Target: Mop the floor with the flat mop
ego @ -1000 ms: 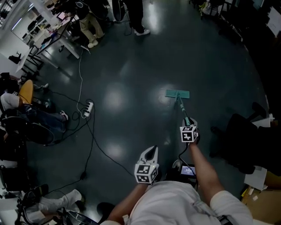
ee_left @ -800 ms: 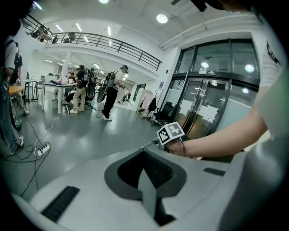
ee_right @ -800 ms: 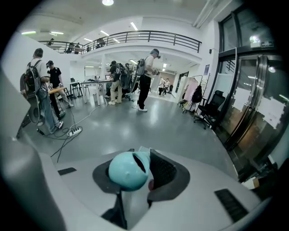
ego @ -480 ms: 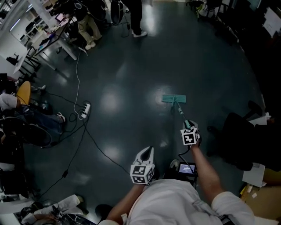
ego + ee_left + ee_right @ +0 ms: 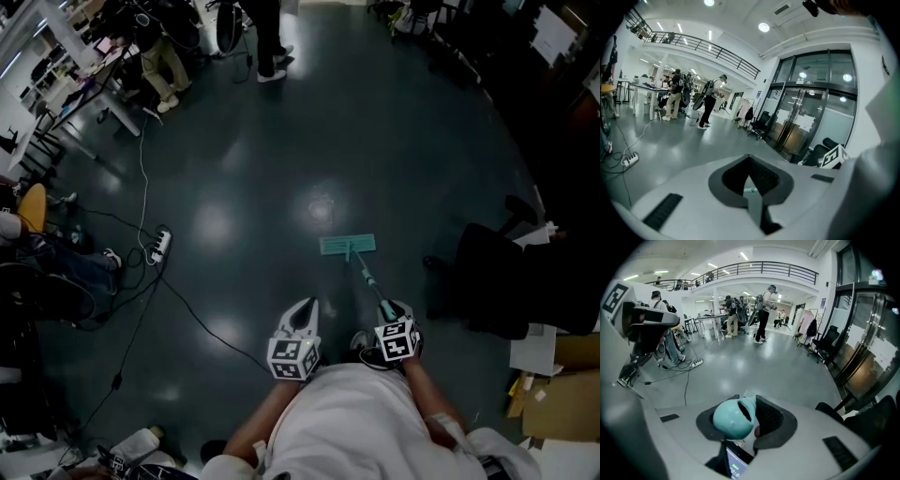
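**We hold the mop one-handed, its pad close in front of us.**

Our right tool is clamped on the teal end knob of the flat mop, while our left tool has its jaws together on nothing and hangs beside it. The handle slants down to the pad, which lies flat on the floor just ahead of us. We judge this to be the near end of a stroke. Next we need a steady push outward with the pad kept flat, steering clear of the power strip to the left and the chair to the right. The knob hides the right tool's pads. The dark, glossy floor shows neither dirt nor wet streaks, and neither tool's own view shows the pad.
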Available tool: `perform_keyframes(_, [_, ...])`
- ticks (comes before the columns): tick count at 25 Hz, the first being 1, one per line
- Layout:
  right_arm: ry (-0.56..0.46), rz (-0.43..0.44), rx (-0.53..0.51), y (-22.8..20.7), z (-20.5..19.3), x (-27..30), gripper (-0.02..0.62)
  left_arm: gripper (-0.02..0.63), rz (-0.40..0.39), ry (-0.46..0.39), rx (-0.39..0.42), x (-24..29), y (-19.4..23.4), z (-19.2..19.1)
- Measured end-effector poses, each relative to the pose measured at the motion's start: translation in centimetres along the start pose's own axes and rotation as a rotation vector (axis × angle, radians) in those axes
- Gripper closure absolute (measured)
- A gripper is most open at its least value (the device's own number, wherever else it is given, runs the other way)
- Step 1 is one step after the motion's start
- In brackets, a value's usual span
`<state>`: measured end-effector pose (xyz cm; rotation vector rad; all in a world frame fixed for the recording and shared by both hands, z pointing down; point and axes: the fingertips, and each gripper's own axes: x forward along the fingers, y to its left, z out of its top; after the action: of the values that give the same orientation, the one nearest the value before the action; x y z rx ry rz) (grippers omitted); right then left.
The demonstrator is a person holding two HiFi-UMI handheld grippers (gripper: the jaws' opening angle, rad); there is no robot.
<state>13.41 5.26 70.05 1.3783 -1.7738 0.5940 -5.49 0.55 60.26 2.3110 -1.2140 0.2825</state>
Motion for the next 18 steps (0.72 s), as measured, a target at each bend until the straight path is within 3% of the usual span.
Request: perform_keyframes(18, [-0.022,-0.002,0.02,0.1,-0.2,-0.2,0.482,0.6,-0.029,0.003,0.026,-1.2,-1.5,-0.7])
